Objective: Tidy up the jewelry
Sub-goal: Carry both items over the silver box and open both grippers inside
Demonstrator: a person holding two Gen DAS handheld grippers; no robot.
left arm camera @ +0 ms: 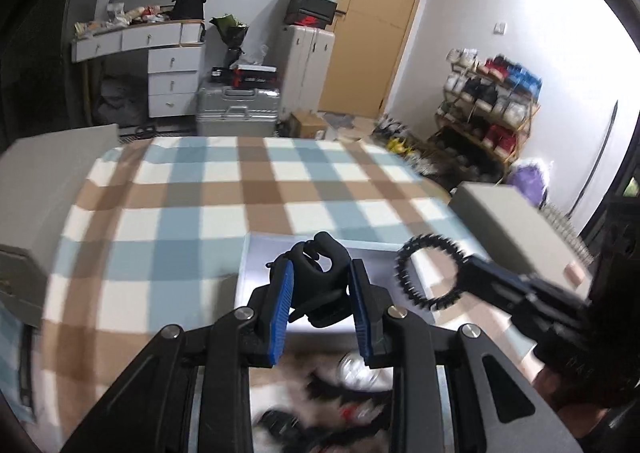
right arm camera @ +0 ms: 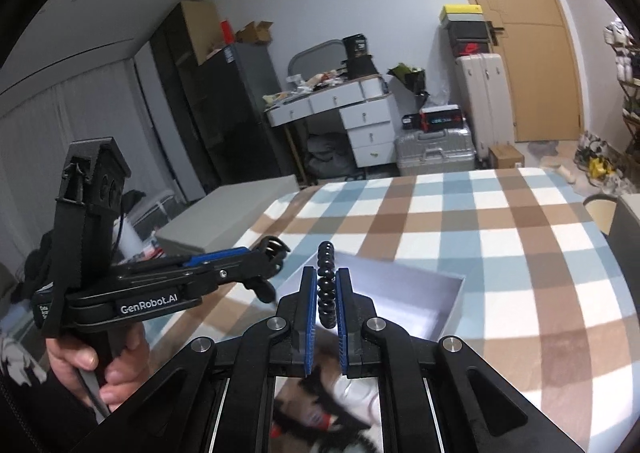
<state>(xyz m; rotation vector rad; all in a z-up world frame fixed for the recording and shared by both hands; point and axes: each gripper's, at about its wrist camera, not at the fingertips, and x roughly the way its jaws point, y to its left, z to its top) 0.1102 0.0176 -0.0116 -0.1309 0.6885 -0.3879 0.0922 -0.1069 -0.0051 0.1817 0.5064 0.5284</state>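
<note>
Checked bed [left arm camera: 180,189] fills mid-frame; white box [right arm camera: 452,305] lies open at lower centre. Left gripper [left arm camera: 320,289] clamps a black clip [left arm camera: 320,269]. Right gripper [right arm camera: 325,307] pinches a black bead bracelet [right arm camera: 326,285], both above the box.

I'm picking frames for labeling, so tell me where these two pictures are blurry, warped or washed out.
Left wrist view: the beaded bracelet in the right gripper is smeared by motion, the bottom clutter is blurred, and the checked blanket bows from fisheye. Right wrist view: the bracelet looks sharper, the white box interior is glary, and the door frame curves.
</note>
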